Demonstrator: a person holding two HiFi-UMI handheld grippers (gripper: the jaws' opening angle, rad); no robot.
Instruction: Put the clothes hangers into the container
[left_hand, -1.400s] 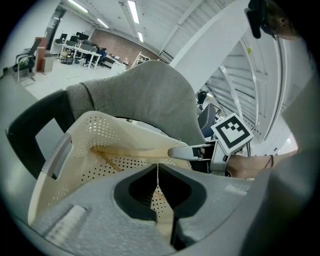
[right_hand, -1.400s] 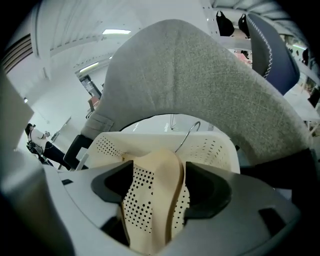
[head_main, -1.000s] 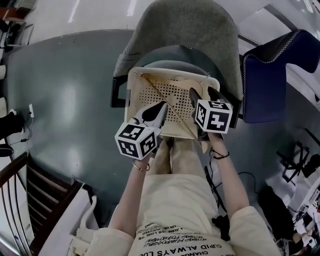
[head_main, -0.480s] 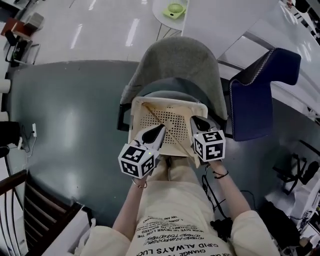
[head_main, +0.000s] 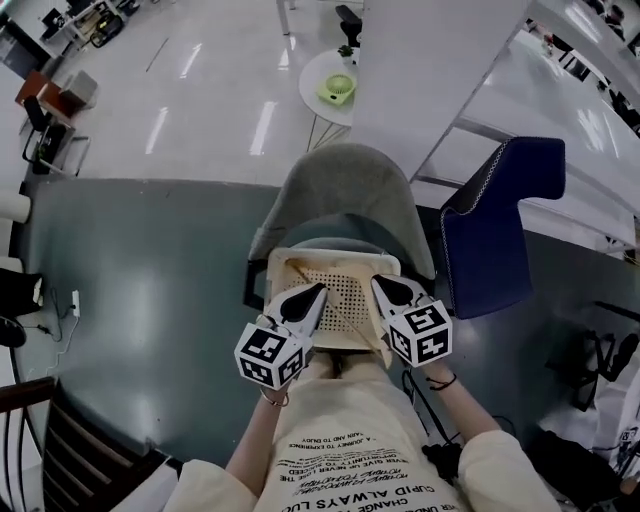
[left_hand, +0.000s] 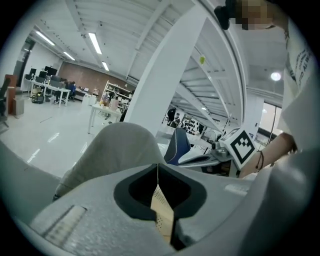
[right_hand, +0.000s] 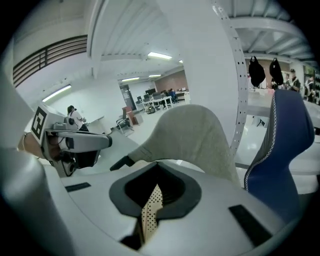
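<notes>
Both pairs of jaws are clamped on the same thing. The left gripper (head_main: 312, 297) has its jaws pressed together on the left wall of a cream perforated plastic basket (head_main: 340, 262). In the left gripper view a strip of that dotted wall (left_hand: 162, 212) stands pinched in the narrow slit of the left gripper (left_hand: 158, 171). The right gripper (head_main: 388, 290) has just been closing its jaws. They now stand all but together on the basket's right wall, and the right gripper view shows the dotted sheet (right_hand: 149, 212) caught in the right gripper (right_hand: 157, 171).

The basket sits between the two grippers, over the seat of a grey upholstered armchair (head_main: 340, 190) and just in front of the person's knees. Whether its base rests on the seat I cannot tell.

A thin tan clothes hanger (head_main: 335, 303) lies inside the basket, one arm running slantwise across the perforated floor.

A dark blue padded chair (head_main: 495, 220) stands just beside the armchair on the right. Well beyond, a round white table (head_main: 318, 95) carries a small green fan (head_main: 340, 88).
</notes>
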